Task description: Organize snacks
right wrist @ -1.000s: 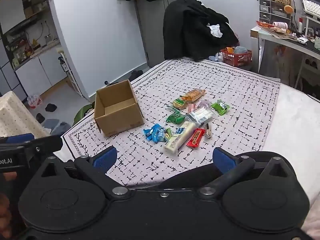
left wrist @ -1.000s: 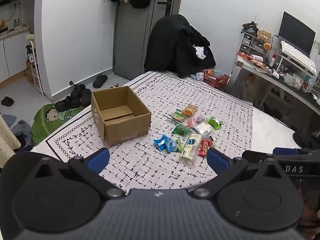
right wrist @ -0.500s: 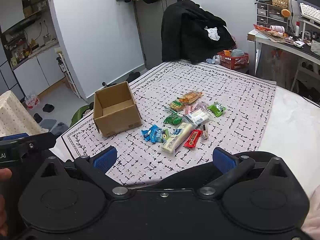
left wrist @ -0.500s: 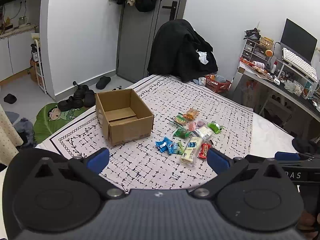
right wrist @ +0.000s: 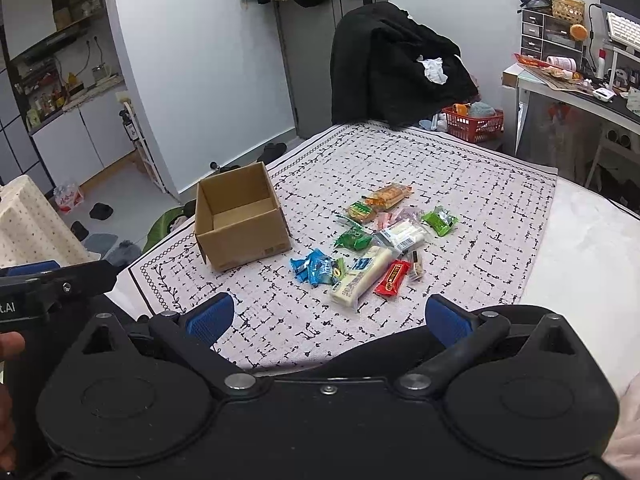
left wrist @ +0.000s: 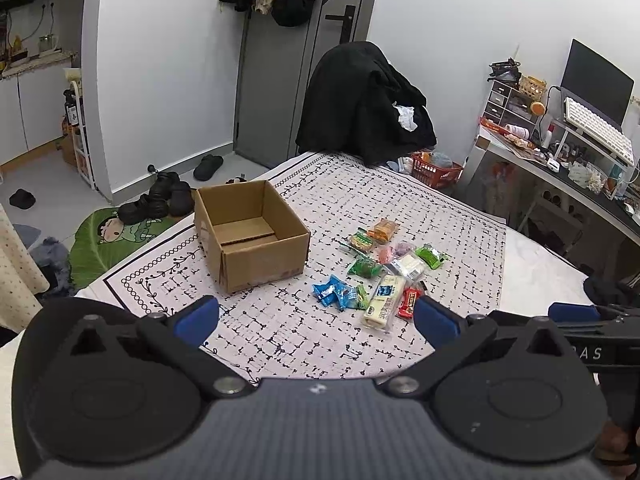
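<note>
An empty open cardboard box (left wrist: 252, 236) (right wrist: 240, 220) stands on the patterned cloth. To its right lies a loose pile of snacks: blue packets (left wrist: 334, 292) (right wrist: 314, 268), a long cream bar (left wrist: 382, 300) (right wrist: 362, 276), a red bar (left wrist: 408, 302) (right wrist: 393, 278), green packets (left wrist: 430, 256) (right wrist: 440, 221) and an orange pack (left wrist: 383, 229) (right wrist: 389, 195). My left gripper (left wrist: 316, 318) is open, held back from the near cloth edge. My right gripper (right wrist: 328, 316) is open too, nothing between its fingers.
The patterned cloth (left wrist: 360, 200) covers a bed. A chair draped with black clothes (left wrist: 360, 104) and a red basket (left wrist: 436, 168) stand beyond it. A cluttered desk (left wrist: 560, 160) is at the right. Shoes (left wrist: 160, 196) lie on the floor at left.
Both grippers have pulled back and tilted up a little, so the box and snacks sit slightly farther off. Nothing on the cloth has moved; both stay open.
</note>
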`<state>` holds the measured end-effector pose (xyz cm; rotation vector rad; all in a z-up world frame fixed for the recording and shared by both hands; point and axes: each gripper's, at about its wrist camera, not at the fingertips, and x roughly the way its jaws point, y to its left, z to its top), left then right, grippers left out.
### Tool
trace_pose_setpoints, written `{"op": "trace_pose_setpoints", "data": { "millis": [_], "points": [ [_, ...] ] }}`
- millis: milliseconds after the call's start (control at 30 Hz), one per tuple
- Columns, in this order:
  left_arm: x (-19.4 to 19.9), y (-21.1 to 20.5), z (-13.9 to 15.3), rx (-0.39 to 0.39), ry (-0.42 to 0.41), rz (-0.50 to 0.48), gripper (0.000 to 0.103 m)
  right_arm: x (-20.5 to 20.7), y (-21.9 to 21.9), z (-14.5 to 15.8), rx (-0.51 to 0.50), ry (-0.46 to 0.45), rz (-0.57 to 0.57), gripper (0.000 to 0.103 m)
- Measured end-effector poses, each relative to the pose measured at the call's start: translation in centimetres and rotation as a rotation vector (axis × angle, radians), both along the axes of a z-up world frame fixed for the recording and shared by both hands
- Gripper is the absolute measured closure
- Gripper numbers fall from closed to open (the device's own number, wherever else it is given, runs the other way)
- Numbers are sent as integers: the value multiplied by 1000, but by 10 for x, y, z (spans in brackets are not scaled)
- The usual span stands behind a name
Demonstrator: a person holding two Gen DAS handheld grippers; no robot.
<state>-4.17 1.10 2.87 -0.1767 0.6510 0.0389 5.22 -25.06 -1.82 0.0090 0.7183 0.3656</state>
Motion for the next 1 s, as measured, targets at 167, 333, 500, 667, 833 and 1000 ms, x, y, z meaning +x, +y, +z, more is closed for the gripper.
{"op": "trace_pose_setpoints", "data": {
  "millis": [167,333,500,667,833,1000],
  "points": [
    [-1,2,1,0,2,2,0,-2,3,0,-6,4,4,0],
    [-3,4,1,-5,0,3,0,-2,4,0,-10,4,8,0],
    [-2,3,0,-7,11,0,0,-1,4,0,-14,1,8,0],
    [-2,3,0,-14,11,-4,0,0,4,1,-11,1,5,0],
    [-2,3,0,-15,10,-4,0,-2,-2,3,2,-9,-12,0],
    [-1,3,0,-8,10,-5,0,-1,-4,2,6,-7,-12,0]
  ]
}}
